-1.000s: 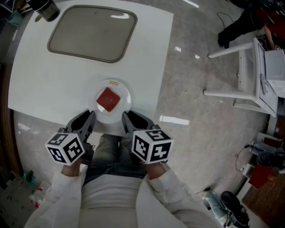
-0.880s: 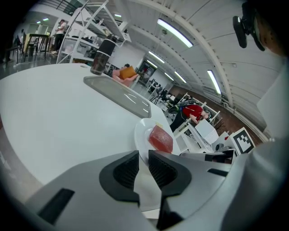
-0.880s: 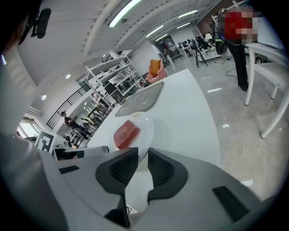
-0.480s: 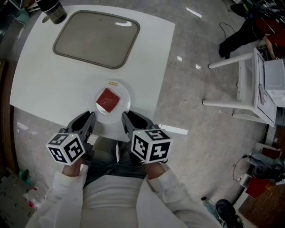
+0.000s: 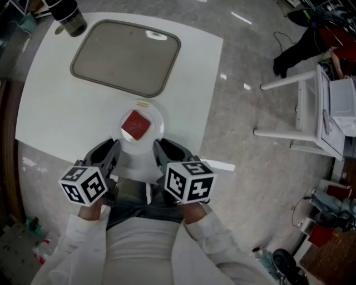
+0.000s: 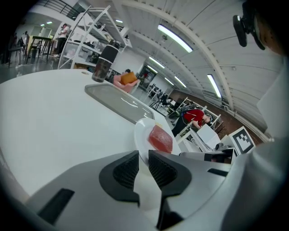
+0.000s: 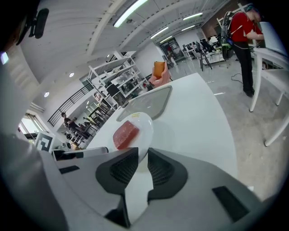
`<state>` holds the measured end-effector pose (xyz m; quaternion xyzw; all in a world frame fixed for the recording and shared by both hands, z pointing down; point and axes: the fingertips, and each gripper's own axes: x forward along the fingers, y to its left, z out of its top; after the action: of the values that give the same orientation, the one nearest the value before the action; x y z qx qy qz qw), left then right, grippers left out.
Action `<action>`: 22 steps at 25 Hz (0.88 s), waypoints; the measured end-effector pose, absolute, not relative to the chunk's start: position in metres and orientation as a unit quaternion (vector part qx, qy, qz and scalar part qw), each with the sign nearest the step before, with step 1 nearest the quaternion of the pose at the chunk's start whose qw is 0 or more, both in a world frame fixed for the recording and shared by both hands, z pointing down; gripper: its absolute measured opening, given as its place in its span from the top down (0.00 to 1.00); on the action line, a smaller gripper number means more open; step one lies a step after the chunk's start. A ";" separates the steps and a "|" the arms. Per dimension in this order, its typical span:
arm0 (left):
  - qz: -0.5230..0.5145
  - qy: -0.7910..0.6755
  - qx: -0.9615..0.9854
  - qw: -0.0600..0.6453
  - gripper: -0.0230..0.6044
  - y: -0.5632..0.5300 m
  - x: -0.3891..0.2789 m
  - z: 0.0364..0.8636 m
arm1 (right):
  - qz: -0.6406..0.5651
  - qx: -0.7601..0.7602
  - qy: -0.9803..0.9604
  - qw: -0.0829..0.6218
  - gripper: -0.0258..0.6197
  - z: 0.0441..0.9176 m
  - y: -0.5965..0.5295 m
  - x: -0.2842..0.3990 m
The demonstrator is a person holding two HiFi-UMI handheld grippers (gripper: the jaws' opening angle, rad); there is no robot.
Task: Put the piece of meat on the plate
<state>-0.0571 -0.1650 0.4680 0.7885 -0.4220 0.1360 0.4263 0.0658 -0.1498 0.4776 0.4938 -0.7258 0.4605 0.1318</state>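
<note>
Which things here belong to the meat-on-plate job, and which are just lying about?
Job in hand:
meat, already on the plate
plate
left claw and right claw, both empty

Lying about:
tray
dark cup
white stand

1. The piece of meat (image 5: 136,124) lies on the plate (image 5: 157,119), at the table's (image 5: 55,111) near edge.
2. The tray (image 5: 127,55) lies behind the plate, with the cup (image 5: 69,19) at its far-left corner.
3. The left gripper (image 5: 109,151) and right gripper (image 5: 160,149) flank the plate's near rim.
</note>
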 end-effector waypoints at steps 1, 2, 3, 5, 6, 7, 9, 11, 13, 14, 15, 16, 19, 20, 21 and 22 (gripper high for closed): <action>0.138 -0.419 0.791 0.424 0.86 -0.171 -0.060 0.466 | 0.461 0.496 -0.724 0.129 0.84 0.476 -0.155 0.063; 0.140 -0.416 0.794 0.421 0.86 -0.178 -0.062 0.464 | 0.463 0.499 -0.722 0.125 0.84 0.475 -0.161 0.061; 0.141 -0.413 0.796 0.419 0.86 -0.186 -0.064 0.463 | 0.465 0.502 -0.719 0.120 0.84 0.473 -0.167 0.059; 0.143 -0.405 0.801 0.416 0.86 -0.201 -0.069 0.461 | 0.469 0.510 -0.713 0.109 0.85 0.470 -0.181 0.053; 0.144 -0.402 0.804 0.414 0.86 -0.210 -0.072 0.459 | 0.469 0.513 -0.711 0.105 0.85 0.469 -0.188 0.050; 0.146 -0.399 0.807 0.411 0.86 -0.218 -0.075 0.457 | 0.469 0.516 -0.710 0.101 0.85 0.467 -0.195 0.047; 0.147 -0.393 0.812 0.405 0.86 -0.236 -0.080 0.454 | 0.466 0.522 -0.708 0.097 0.85 0.463 -0.210 0.041; 0.148 -0.388 0.817 0.399 0.86 -0.253 -0.085 0.451 | 0.463 0.527 -0.706 0.093 0.85 0.461 -0.226 0.036; 0.150 -0.384 0.821 0.394 0.86 -0.270 -0.089 0.450 | 0.462 0.532 -0.704 0.089 0.85 0.461 -0.242 0.032; 0.151 -0.382 0.823 0.391 0.86 -0.278 -0.091 0.449 | 0.461 0.534 -0.703 0.088 0.85 0.461 -0.249 0.030; 0.152 -0.381 0.825 0.389 0.86 -0.285 -0.092 0.448 | 0.461 0.536 -0.702 0.086 0.85 0.461 -0.256 0.028; 0.153 -0.379 0.827 0.386 0.86 -0.293 -0.094 0.447 | 0.461 0.537 -0.701 0.084 0.85 0.461 -0.263 0.026; 0.153 -0.376 0.829 0.384 0.86 -0.315 -0.097 0.446 | 0.462 0.542 -0.698 0.079 0.85 0.459 -0.285 0.024; 0.153 -0.375 0.829 0.385 0.86 -0.322 -0.097 0.447 | 0.461 0.545 -0.696 0.078 0.85 0.459 -0.292 0.024; 0.152 -0.375 0.829 0.386 0.86 -0.329 -0.097 0.448 | 0.460 0.546 -0.695 0.077 0.85 0.459 -0.299 0.024; 0.152 -0.375 0.829 0.386 0.86 -0.336 -0.097 0.449 | 0.460 0.547 -0.695 0.076 0.85 0.460 -0.305 0.023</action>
<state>-0.0974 -0.3356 0.4485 0.8292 -0.3746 0.1520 0.3861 0.0228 -0.3054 0.4605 0.5470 -0.6951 0.4602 0.0765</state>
